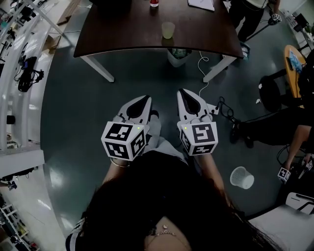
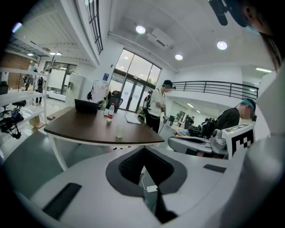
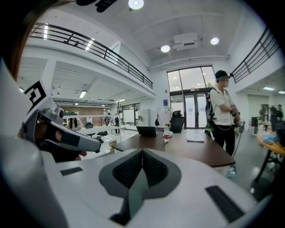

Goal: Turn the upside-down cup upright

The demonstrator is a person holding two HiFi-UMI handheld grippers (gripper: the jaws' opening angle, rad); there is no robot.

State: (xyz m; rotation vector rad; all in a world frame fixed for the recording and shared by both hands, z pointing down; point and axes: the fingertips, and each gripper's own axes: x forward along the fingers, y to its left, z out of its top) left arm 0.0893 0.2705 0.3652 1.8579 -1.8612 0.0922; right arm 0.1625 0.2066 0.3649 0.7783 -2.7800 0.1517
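Translucent plastic cup, glossy dark wood table

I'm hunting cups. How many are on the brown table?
1: a pale translucent plastic cup by the near edge of the dark brown table. Another could hide behind the black laptop.

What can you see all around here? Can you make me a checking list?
Surface: dark brown table.
Job's things: pale cup near the table's front edge; can't tell which way up it is.
Clutter: bottle, paper and laptop on the far side.
Grippers: left gripper and right gripper both shut, empty, over the floor short of the table.
Cables: white cable on the floor by a table leg.
Surroundings: white basket on the floor; person standing beyond the table.
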